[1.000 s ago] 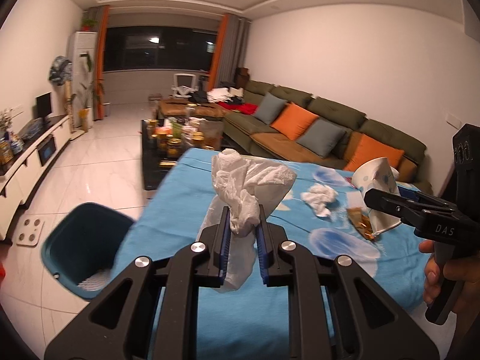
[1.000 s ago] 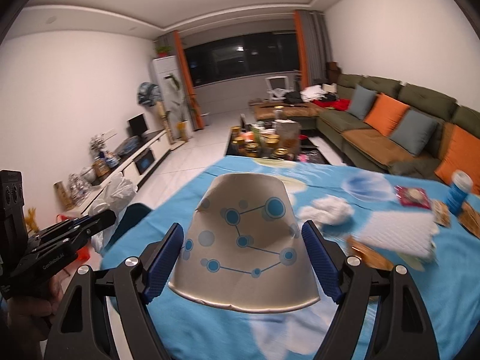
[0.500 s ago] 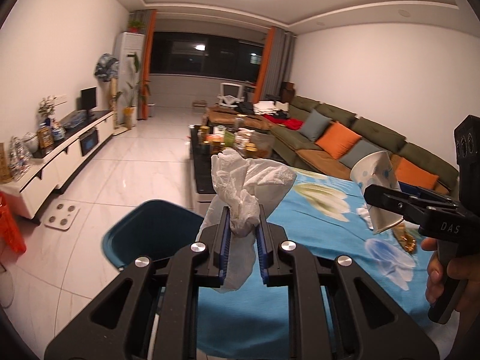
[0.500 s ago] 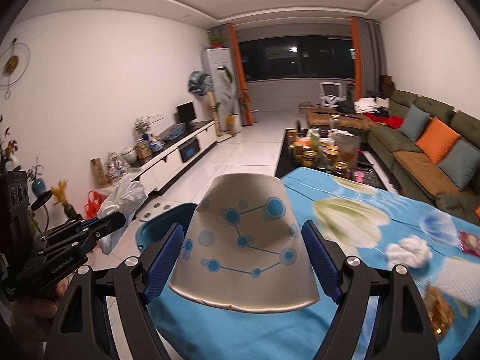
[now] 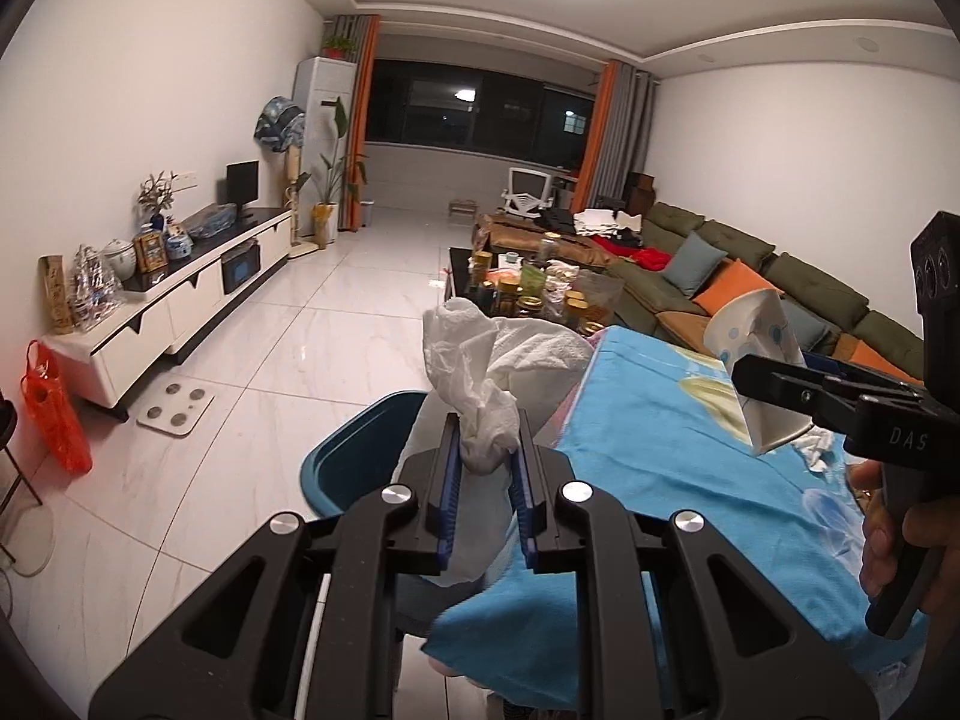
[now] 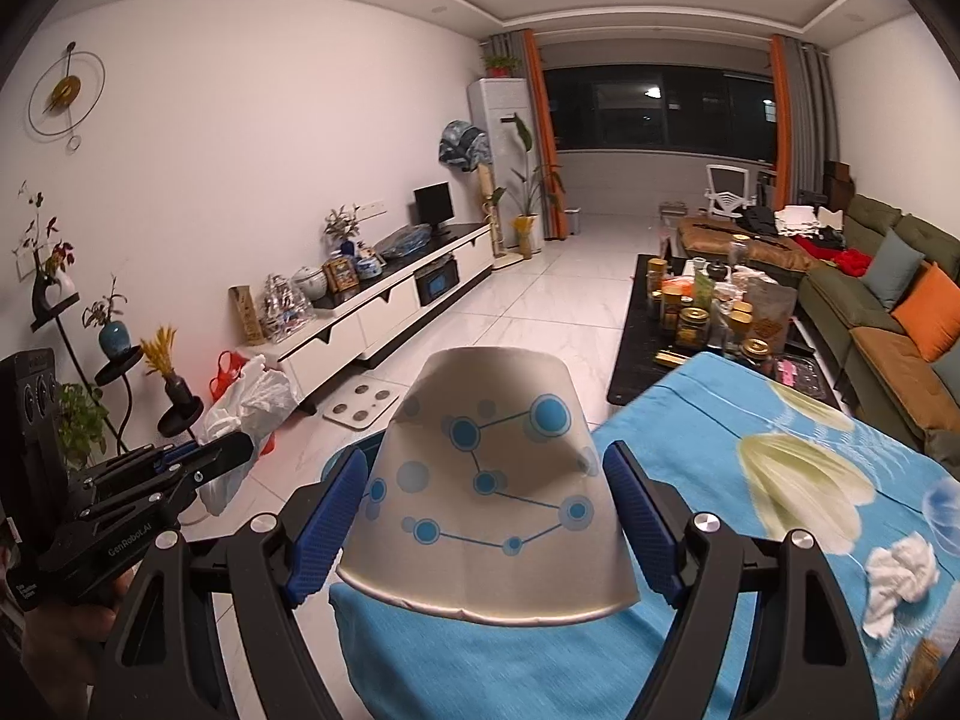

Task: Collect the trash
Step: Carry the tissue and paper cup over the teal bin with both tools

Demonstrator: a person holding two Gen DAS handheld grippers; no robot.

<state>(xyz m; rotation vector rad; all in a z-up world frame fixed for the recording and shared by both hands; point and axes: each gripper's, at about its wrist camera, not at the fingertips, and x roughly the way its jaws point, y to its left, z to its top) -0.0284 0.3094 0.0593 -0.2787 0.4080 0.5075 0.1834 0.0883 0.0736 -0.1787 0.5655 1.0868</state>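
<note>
Since the earlier frames both views have swung away from the sofa side toward the TV wall, and the teal bin (image 5: 360, 462) now sits closer to centre, just beyond the near edge of the bench (image 5: 660, 450) with its blue floral cloth.

The left tongs (image 5: 485, 501) are pressed together, pinching a crumpled white tissue (image 5: 480, 372). The right tongs (image 6: 486, 516) stand wide, gripping an inverted paper cup (image 6: 486, 480) with a blue dot pattern, one blue pad on each side of the cup wall.

Both items are held off the bench, near the bin but not yet above its opening as far as the views show. Neither has been released.

Task status, judged: two items picked up and in transit; deposit pending. At least one more crumpled tissue (image 6: 900, 576) lies on the cloth at the right, well apart from both tongs. Further wrappers may lie beyond it; the lower right edge is too blurred to tell.
</note>
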